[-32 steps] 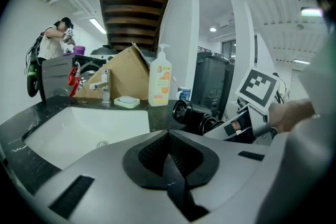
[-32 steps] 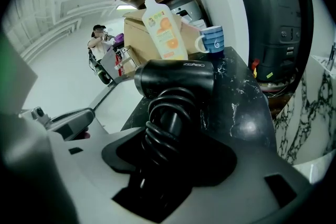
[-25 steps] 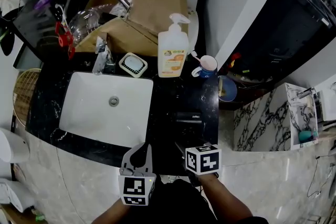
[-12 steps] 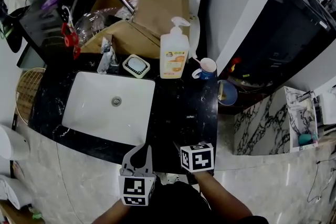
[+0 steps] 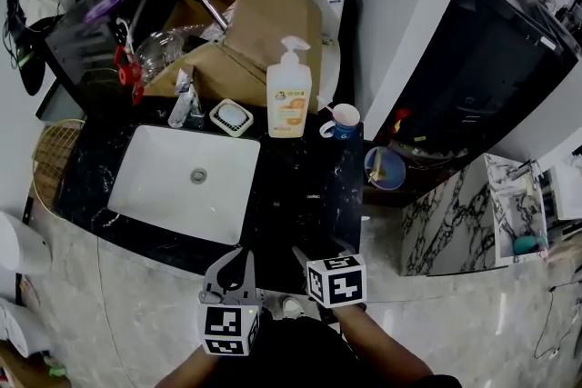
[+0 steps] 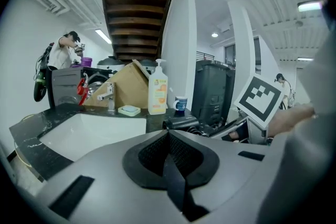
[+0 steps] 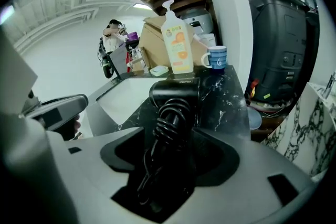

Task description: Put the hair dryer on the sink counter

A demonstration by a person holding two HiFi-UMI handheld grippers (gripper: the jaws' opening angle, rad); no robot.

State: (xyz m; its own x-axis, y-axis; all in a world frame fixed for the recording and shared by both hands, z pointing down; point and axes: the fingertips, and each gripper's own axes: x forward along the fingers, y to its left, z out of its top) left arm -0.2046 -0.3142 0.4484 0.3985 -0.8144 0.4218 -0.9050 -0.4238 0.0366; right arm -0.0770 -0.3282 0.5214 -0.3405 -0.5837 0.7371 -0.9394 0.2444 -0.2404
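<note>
The black marble sink counter [image 5: 309, 161] is seen with the white basin [image 5: 182, 182] set into its left part. The black hair dryer [image 7: 174, 96] is laid on the counter, right of the basin. The jaws of the right gripper [image 7: 170, 140] have just been opening and are held apart. The coiled cord [image 7: 169, 122] is seen between them, apparently not pressed. The jaws of the left gripper [image 6: 169, 135] are closed together.
</note>
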